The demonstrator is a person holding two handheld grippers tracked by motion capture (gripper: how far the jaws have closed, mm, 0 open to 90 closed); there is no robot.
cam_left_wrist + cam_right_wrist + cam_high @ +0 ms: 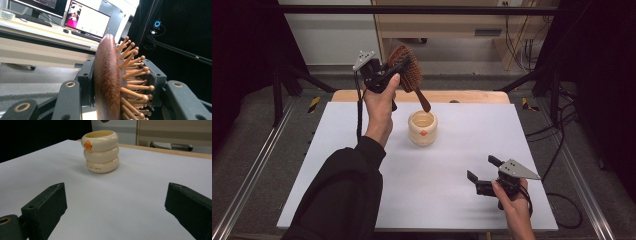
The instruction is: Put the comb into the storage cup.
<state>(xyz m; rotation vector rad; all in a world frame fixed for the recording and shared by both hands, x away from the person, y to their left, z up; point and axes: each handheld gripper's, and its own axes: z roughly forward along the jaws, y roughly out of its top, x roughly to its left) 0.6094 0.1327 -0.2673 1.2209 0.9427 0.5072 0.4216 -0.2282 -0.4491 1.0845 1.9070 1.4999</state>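
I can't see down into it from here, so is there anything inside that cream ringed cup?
The cup shows a bare cream inner wall near its rim; its bottom is hidden. The hairbrush, clamped in the left gripper, hangs above it, handle tip near the rim.

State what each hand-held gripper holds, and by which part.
The left hand-held gripper clamps the brown wooden hairbrush with peg bristles by its head, one jaw on the back, one on the bristles. The right hand-held gripper holds nothing; its jaws stand open.
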